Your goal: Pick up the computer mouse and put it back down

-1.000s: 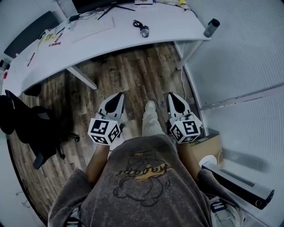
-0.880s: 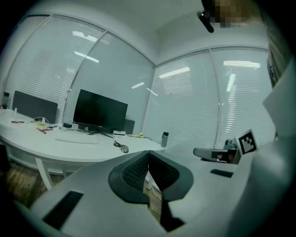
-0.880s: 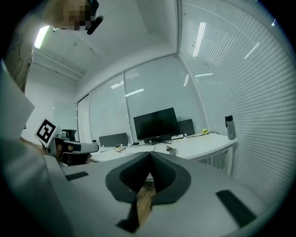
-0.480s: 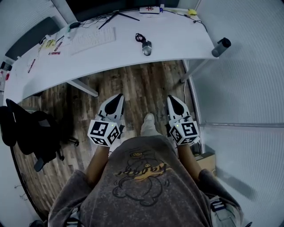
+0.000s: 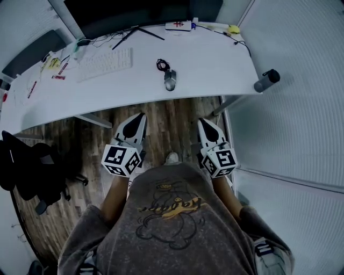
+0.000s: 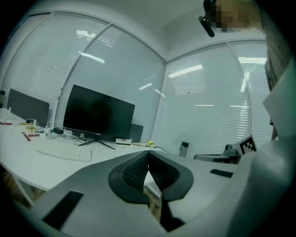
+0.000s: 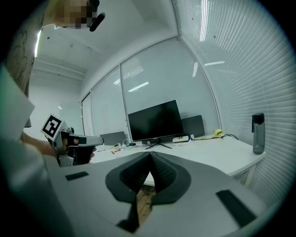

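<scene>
A grey computer mouse (image 5: pixel 170 80) lies near the front edge of the white desk (image 5: pixel 209 64), its black cable coiled just behind it. My left gripper (image 5: pixel 141 116) hovers over the wooden floor in front of the desk, short of the mouse and to its left, its jaws pressed together with nothing in them. My right gripper (image 5: pixel 201 121) is level with it on the right, also shut and empty. In the left gripper view the left gripper (image 6: pixel 148 155) points at the desk; the mouse is hidden in both gripper views. The right gripper (image 7: pixel 150 155) faces the monitor (image 7: pixel 155 120).
On the desk are a white keyboard (image 5: pixel 105 64), a dark monitor (image 5: pixel 134 13), a small white box (image 5: pixel 178 25), a yellow item (image 5: pixel 233 29) and loose papers (image 5: pixel 56 67) at the left. A grey bottle (image 5: pixel 266 80) stands at the desk's right end. A black chair (image 5: pixel 27 172) is at the left.
The person has walked toward the desk: desk and mouse have come nearer, the cardboard box and heater have left view. Both grippers stayed shut and side by side.
</scene>
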Motion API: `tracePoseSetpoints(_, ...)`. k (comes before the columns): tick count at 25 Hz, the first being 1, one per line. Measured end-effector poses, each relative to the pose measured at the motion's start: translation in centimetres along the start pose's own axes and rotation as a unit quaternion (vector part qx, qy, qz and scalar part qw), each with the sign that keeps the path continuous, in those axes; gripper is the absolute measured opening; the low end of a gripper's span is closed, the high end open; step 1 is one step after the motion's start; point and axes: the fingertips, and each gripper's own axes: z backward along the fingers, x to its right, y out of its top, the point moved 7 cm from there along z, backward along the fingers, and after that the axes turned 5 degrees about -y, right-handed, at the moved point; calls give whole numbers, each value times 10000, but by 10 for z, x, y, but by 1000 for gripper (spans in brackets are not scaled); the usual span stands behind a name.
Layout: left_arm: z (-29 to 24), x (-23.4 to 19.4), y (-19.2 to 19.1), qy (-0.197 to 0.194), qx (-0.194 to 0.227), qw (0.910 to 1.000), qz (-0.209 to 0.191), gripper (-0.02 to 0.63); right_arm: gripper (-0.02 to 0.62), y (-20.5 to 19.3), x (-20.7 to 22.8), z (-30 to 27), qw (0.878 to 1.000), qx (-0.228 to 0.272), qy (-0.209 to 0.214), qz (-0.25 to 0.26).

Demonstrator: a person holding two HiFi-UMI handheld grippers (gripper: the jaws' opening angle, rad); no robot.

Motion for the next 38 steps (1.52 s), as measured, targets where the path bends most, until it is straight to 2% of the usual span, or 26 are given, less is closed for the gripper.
tracePoseSetpoints(5, -32, -11, 9, 374, 77, 9993, 35, 18, 6, 17, 24, -25, 9998, 21, 180, 47)
tracePoseSetpoints(10, -46, -17, 12, 505, 21, 9987, 8, 20, 6, 17, 38, -41, 9998, 2, 193, -37)
tracePoseSetpoints(18, -81, -29, 25, 477, 31, 9988, -117, 20, 6, 23, 62, -63, 9999, 91, -28, -128)
tracePoseSetpoints(27, -120, -43, 39, 249, 23, 9994, -257, 20, 6, 35, 80, -88, 9994, 197, -254, -150)
tracePoseSetpoints(31, -132, -50, 39, 137, -103, 9996, -238, 21, 6, 35, 83, -98, 9993, 181, -278, -172)
tracePoseSetpoints(32, -136, -51, 38, 68, -168, 9996, -205, 28, 6, 35, 84, -101, 9993, 172, -285, -178)
tracePoseSetpoints(34, -144, -55, 35, -37, -275, 9995, -154, 105, 6, 34, 85, -105, 9993, 155, -299, -190)
tracePoseSetpoints(38, -155, -61, 32, -39, -391, 9991, -152, 181, 6, 33, 87, -112, 9991, 141, -332, -220)
